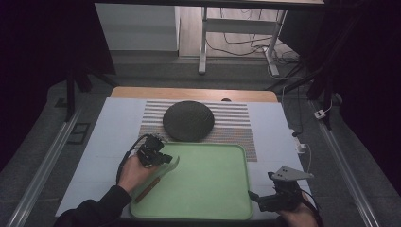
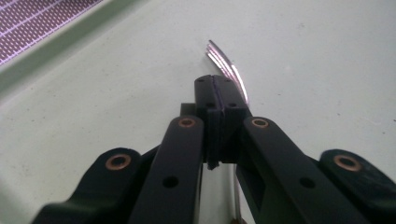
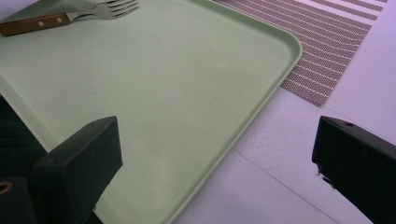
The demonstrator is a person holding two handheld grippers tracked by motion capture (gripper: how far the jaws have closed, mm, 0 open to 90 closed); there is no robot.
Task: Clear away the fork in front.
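Observation:
A fork with a wooden handle lies slanted over the left part of the pale green tray. My left gripper is shut on the fork's metal neck, and the tines stick out just past its closed jaw tips. In the right gripper view the fork sits at the tray's far side. My right gripper is at the tray's near right corner, over the rim. It stands wide open with nothing between its jaws.
A dark round woven mat rests on a striped placemat behind the tray. White sheeting covers the table, with bare strips left and right of the tray. Table legs and cables lie beyond the far edge.

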